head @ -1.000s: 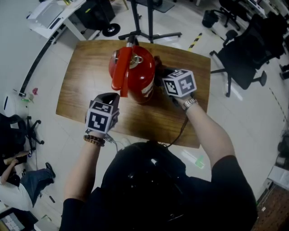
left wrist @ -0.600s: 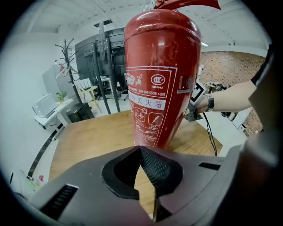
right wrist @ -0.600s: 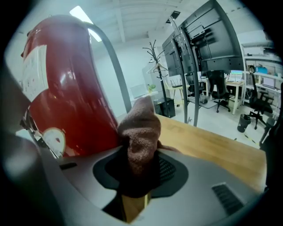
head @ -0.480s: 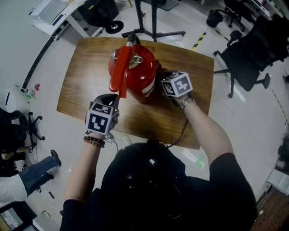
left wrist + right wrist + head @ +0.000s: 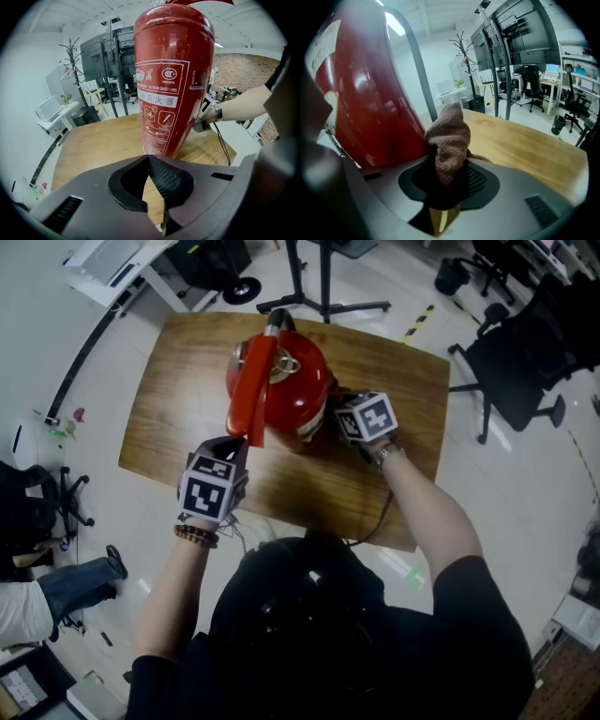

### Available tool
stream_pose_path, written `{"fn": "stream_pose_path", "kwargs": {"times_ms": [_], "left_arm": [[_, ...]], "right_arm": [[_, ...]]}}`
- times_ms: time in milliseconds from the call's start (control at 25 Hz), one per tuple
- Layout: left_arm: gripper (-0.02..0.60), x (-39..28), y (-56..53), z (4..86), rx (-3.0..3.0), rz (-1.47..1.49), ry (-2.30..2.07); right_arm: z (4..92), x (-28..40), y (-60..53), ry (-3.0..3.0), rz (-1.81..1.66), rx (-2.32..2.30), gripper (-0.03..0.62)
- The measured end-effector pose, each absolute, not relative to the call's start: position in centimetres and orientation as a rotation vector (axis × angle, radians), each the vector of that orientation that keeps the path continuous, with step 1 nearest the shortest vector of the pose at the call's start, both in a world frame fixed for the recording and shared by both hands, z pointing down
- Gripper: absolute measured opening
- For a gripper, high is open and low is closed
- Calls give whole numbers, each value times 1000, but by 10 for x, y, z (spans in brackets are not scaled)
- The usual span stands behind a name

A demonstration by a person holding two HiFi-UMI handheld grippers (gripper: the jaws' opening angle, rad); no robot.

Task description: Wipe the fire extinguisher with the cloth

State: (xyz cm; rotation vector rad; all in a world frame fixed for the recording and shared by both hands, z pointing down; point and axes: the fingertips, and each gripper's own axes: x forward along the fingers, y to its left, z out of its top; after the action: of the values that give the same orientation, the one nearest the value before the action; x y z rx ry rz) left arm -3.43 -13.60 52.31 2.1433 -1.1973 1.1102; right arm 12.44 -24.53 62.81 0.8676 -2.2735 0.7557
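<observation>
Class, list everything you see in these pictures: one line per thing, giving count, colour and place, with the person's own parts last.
Table: one, brown wood, centre.
Fire extinguisher: one, red, upright on the table.
Cloth: one, brown, pinched in the right hand-held gripper, beside the extinguisher.
Office chairs: several, black, on the floor around.
Left hand-held gripper: one, grey, shut, empty, before the extinguisher.
Right hand-held gripper: one, grey, shut on the cloth.
</observation>
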Motion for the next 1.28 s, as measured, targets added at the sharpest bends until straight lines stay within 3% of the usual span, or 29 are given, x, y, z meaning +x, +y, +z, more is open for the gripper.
{"fn": "stream_pose_path", "kwargs": {"times_ms": [880,1280], "left_arm": [[0,-31,-133,521,2154,1118,-1194],[0,-25,-135,514,2183,1099,-1198]], "right_arm": [[657,131,-241,-2217,948,872,120],[590,161,-256,-2314,854,962,121]]}}
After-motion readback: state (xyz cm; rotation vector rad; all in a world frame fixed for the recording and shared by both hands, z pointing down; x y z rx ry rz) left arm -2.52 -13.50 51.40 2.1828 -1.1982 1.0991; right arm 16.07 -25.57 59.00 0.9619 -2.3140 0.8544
